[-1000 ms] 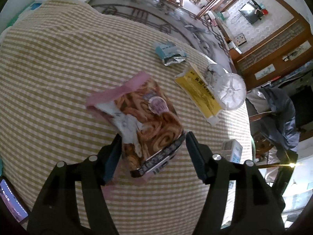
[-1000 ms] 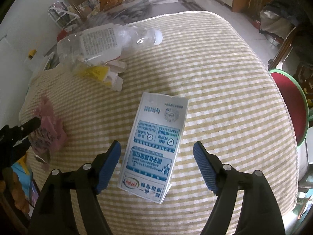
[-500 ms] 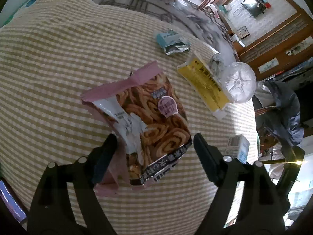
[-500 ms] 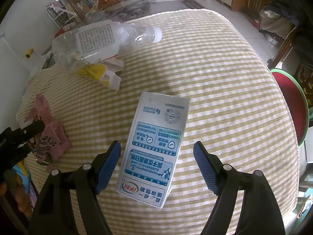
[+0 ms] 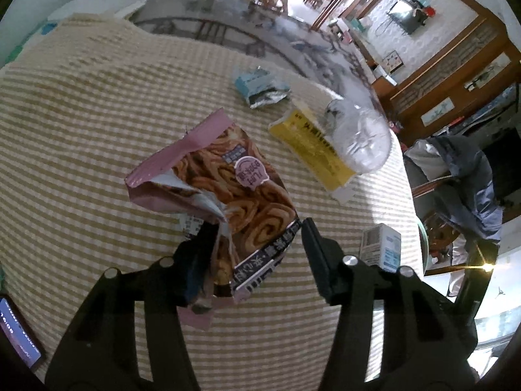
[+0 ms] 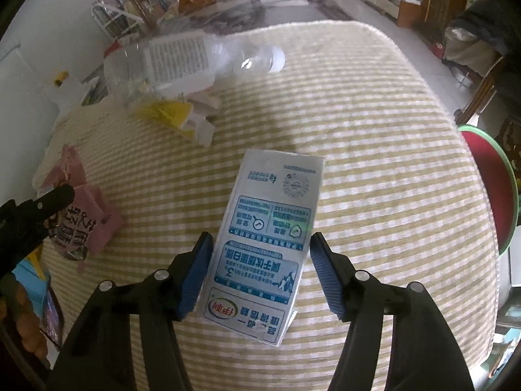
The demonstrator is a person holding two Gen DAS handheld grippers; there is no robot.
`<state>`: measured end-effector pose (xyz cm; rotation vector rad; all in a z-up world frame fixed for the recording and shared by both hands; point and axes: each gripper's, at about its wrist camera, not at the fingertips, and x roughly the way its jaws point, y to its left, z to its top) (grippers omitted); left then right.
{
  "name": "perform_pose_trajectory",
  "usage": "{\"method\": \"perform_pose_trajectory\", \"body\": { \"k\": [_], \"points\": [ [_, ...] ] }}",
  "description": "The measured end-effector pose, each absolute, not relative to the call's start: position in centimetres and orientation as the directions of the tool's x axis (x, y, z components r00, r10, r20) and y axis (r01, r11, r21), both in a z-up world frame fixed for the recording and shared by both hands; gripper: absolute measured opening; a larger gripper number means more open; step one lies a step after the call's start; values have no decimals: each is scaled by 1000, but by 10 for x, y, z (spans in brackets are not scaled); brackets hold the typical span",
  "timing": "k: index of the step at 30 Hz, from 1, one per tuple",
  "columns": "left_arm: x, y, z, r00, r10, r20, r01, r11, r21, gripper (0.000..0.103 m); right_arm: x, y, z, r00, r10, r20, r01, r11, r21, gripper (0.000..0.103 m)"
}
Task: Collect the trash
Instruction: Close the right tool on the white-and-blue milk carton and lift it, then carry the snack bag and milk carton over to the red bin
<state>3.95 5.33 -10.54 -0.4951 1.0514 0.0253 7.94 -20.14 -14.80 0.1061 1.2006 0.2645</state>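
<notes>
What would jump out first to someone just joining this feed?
Front and centre in the right wrist view, the white-and-blue milk carton lies on the checked cloth between the right tongs' open blue pads. In the left view, the pink snack bag sits crumpled between the left tongs.
</notes>
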Motion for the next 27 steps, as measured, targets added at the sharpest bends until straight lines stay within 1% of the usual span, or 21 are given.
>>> {"method": "perform_pose_trajectory", "body": {
  "k": [11, 13, 15, 27],
  "points": [
    [41, 37, -80, 558, -190, -808, -200, 914, -353, 53, 73, -241, -125, 425, 259, -867, -76, 965, 250, 59],
    [41, 31, -76, 564, -192, -803, -184, 919, -349, 53, 72, -251, -122, 436, 252, -864, -60, 966, 252, 54],
    [42, 25, -72, 572, -195, -797, -167, 923, -346, 53, 70, -259, -120, 444, 243, -862, -42, 967, 251, 52],
    [44, -22, -54, 596, -214, -774, -78, 944, -321, 53, 61, -289, -115, 461, 230, -857, -33, 970, 243, 52]
  ]
}}
